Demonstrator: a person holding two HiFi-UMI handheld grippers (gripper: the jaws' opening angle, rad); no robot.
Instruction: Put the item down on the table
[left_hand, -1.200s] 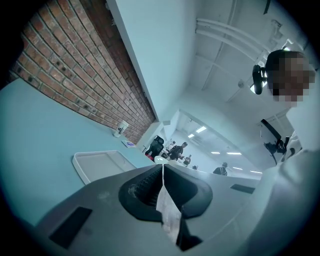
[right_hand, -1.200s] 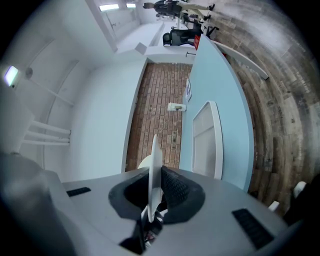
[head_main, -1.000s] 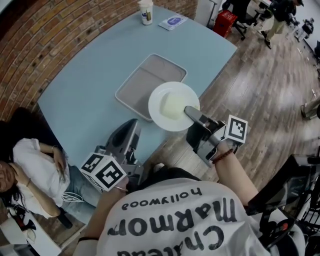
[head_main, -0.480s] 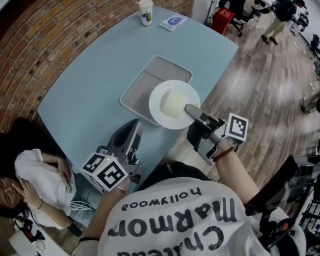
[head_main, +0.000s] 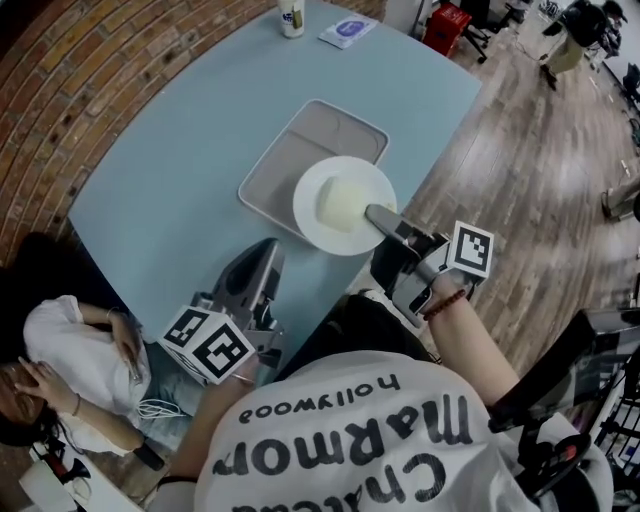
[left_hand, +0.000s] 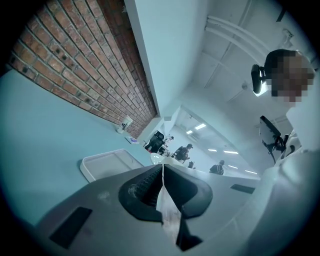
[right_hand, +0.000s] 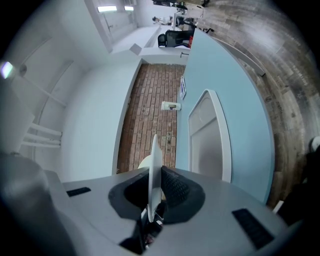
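Gripping the plate (head_main: 318, 188), right tongs (right_hand: 154, 172) see it edge-on, head view round; left tongs (left_hand: 162, 168) clenched

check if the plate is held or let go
Held: the right gripper is shut on the rim of the plate. Whether it touches the tray beneath, cannot tell.
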